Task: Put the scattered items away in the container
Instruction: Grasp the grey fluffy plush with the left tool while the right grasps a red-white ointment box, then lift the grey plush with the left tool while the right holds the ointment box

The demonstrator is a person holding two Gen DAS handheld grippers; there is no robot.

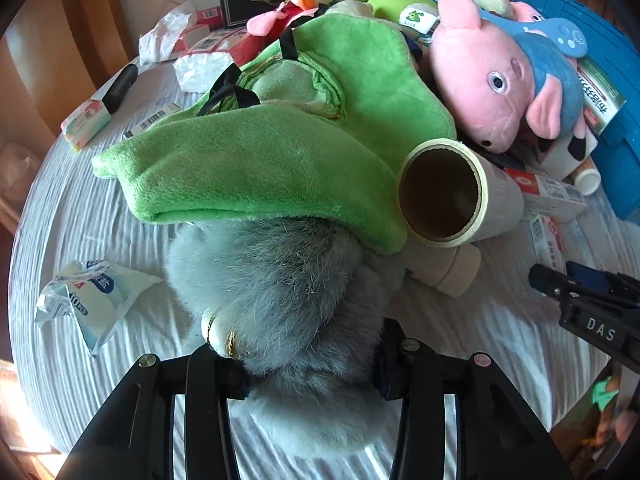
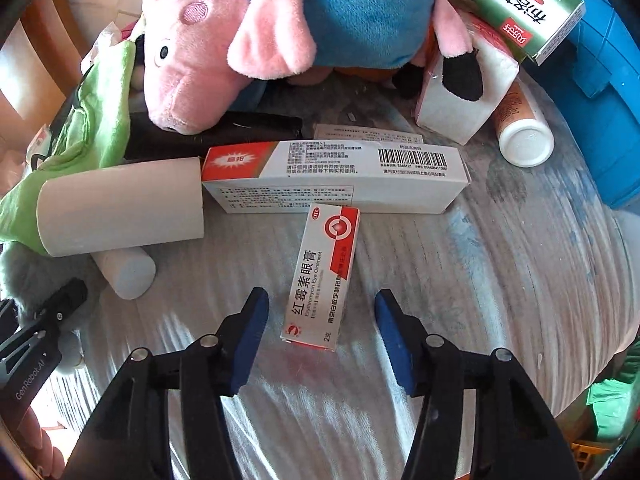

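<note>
Surface: white ribbed cloth [image 2: 500, 300] is covering the round tabletop, with wooden chair backs showing beyond the far edge.
Clutter: pink pig plush [image 1: 480, 84], green plush hat [image 1: 256, 160], tape roll [image 1: 444, 192] and medicine cartons are lying heaped toward the far side.
Container: blue plastic crate [image 2: 608, 80] is sitting at the right edge of the tabletop, well apart from both claws.
Left claw [image 1: 312, 376]: pointing steeply down, it is pressing its fingers into both flanks of the grey furry plush [image 1: 276, 292], so it is clamped on that toy.
Grey plush position: it is lying near the front of the tabletop, its far end tucked under the green hat.
Right claw [image 2: 320, 336]: also angled steeply down, its blue pads [image 2: 250, 336] are standing apart on either side of the eye ointment box [image 2: 320, 276], touching neither face.
Box position: it is resting flat on the cloth, its far end just beside a longer white medicine carton [image 2: 336, 176].
Grip advice, right: closing squarely across the box's narrow width, near its lower end, is looking safest, since a skewed squeeze could spin it away.
Grip advice, left: lifting slowly seems wise, because the hat and tape roll are leaning on the plush and could tumble.
</note>
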